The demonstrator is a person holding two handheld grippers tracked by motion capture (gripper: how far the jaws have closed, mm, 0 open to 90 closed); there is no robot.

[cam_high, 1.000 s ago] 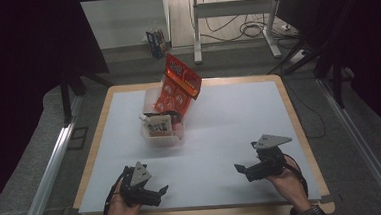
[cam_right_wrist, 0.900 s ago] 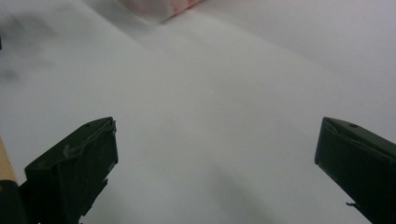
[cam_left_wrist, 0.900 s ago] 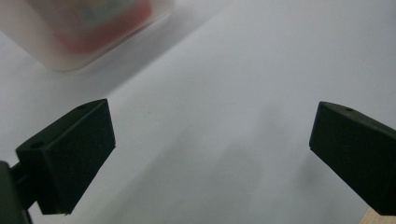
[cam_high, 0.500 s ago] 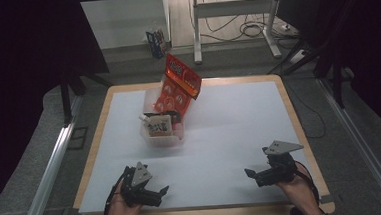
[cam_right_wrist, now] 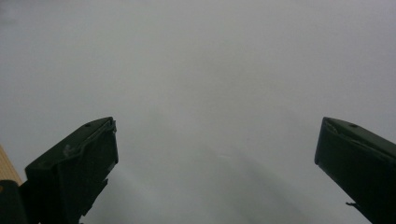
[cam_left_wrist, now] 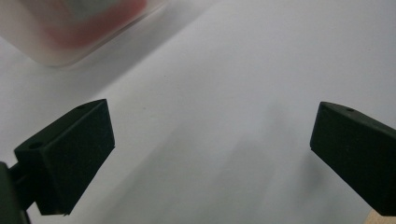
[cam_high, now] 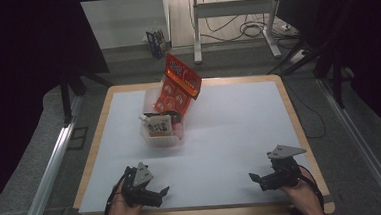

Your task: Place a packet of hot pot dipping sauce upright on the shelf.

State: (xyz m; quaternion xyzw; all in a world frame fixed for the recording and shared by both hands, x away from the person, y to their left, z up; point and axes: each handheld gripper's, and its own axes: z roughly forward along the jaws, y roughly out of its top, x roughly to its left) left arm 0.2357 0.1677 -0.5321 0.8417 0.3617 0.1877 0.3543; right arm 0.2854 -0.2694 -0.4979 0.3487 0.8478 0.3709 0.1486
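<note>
Snack-filled clear bin (cam_high: 162, 131) sits ahead of the left hand-held gripper (cam_high: 156, 193), nearer it than the right hand-held gripper (cam_high: 257, 178); both jaws gape wide, empty.

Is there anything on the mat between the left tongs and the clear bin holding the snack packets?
Nothing visible. The left tongs sit open near the front edge, and the stretch of white mat up to the clear bin is bare. The red packet leans up out of the bin's far side, not on the path.
</note>
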